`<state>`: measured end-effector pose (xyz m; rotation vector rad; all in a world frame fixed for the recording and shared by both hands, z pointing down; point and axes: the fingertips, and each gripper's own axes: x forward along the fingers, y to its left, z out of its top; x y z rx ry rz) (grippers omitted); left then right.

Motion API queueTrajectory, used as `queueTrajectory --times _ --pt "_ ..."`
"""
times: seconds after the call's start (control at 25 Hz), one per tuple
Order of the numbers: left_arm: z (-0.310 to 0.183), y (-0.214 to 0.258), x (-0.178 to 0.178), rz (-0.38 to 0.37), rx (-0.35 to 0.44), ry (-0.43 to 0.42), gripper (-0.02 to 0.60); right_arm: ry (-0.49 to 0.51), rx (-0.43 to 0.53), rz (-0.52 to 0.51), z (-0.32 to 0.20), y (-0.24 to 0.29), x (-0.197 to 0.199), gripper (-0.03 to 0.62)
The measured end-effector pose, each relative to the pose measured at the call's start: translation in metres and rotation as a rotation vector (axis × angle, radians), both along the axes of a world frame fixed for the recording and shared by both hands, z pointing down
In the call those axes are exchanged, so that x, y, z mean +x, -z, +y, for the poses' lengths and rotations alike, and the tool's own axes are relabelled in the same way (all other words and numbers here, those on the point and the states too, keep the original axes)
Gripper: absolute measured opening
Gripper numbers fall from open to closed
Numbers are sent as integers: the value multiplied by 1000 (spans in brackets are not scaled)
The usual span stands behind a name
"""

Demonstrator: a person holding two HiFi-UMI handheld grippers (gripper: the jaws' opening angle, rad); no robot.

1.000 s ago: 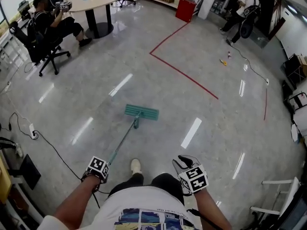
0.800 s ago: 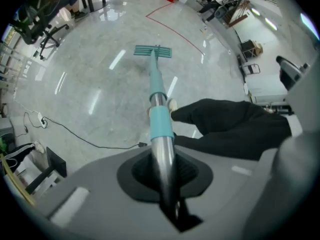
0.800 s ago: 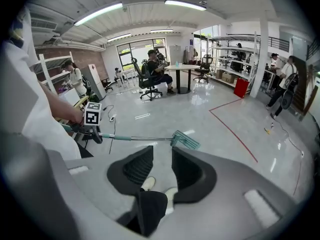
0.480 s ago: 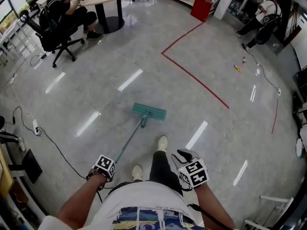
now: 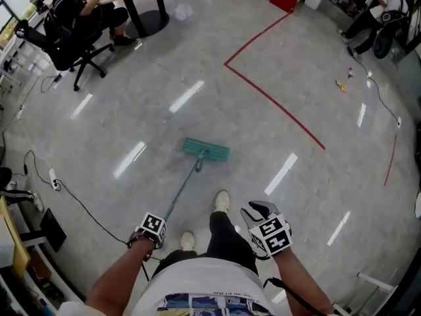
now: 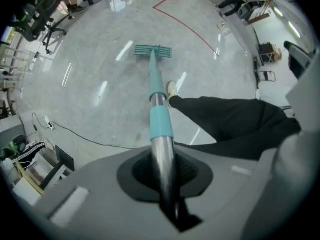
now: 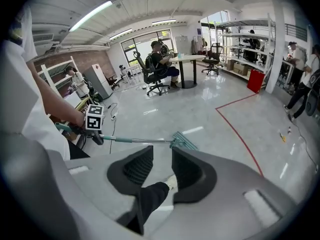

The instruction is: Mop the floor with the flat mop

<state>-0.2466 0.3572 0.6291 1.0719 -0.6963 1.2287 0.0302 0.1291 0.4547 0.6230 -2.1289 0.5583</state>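
Our left hand-held gripper is pinching the mop pole, with both jaws pressed onto the metal shaft. Straight ahead of it, at the pole's far end, the green mop head lies flat on the grey floor. Our right hand-held gripper carries nothing. Its jaws are spread a little, and our shoe shows through the gap. It hangs to the right of the left one, clear of the pole. Beyond the mop head runs a red line.

White printed T-shirt, black trousers, white shoes. The left gripper and right gripper each bear a black-and-white marker cube.
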Motion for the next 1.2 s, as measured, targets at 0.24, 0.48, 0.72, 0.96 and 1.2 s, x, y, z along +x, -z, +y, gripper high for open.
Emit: queueTrajectory --times 0.24,0.48,0.72,0.96,1.2 --pt "-36 -15 29 2 -56 13 46 9 -82 9 -20 -23 24 121" --pt "-63 -39 49 -1 -91 3 46 13 -123 14 -40 -34 37 121" --pt "-90 -32 68 14 -102 25 48 -1 -149 13 -61 -42 46 121" --pt "-94 -31 64 -10 -83 13 46 -16 -187 6 -63 -51 54 121" --pt "-131 -38 73 3 -71 20 46 -27 -235 18 -58 -65 68 121"
